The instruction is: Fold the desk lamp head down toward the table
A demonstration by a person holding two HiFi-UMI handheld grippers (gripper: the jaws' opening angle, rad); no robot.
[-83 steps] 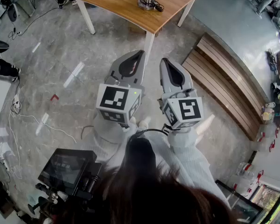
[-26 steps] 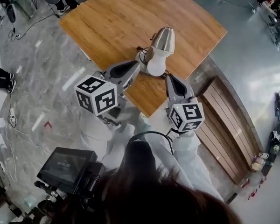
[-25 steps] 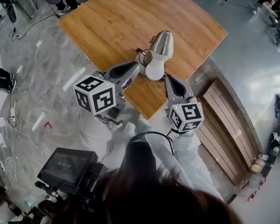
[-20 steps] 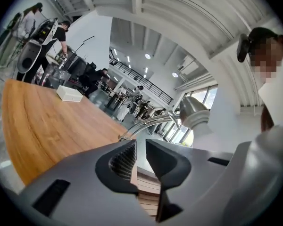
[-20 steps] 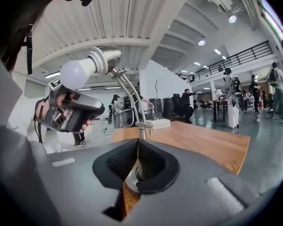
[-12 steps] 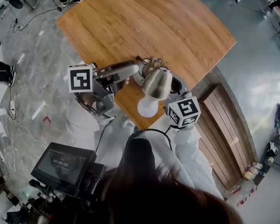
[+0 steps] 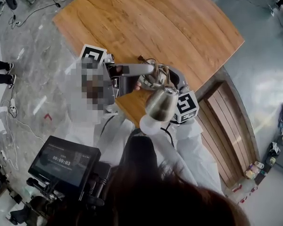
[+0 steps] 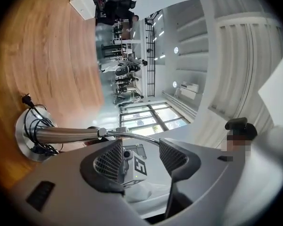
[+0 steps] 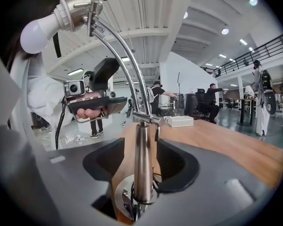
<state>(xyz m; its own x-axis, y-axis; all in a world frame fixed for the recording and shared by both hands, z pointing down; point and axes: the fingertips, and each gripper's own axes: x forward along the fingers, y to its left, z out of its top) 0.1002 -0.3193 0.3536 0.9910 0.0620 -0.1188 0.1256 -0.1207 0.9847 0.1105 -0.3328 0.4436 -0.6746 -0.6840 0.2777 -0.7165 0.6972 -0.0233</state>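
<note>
Between the opening jaws of the right hand-held gripper [image 9: 141, 147], a polished steel lamp post [image 9: 142, 173] is standing unclamped. The left hand-held gripper [image 8: 140, 149] is opening empty; backing out straight seems safest.

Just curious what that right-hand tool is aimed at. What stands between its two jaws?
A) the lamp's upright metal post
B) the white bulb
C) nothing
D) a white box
A: in the right gripper view the lamp's upright metal post stands between the right gripper's opening jaws, gaps either side.

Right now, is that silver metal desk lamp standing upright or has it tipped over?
Upright. The silver metal desk lamp's post rises straight from its round base on the wooden table; only its bulb head curves over.
</note>
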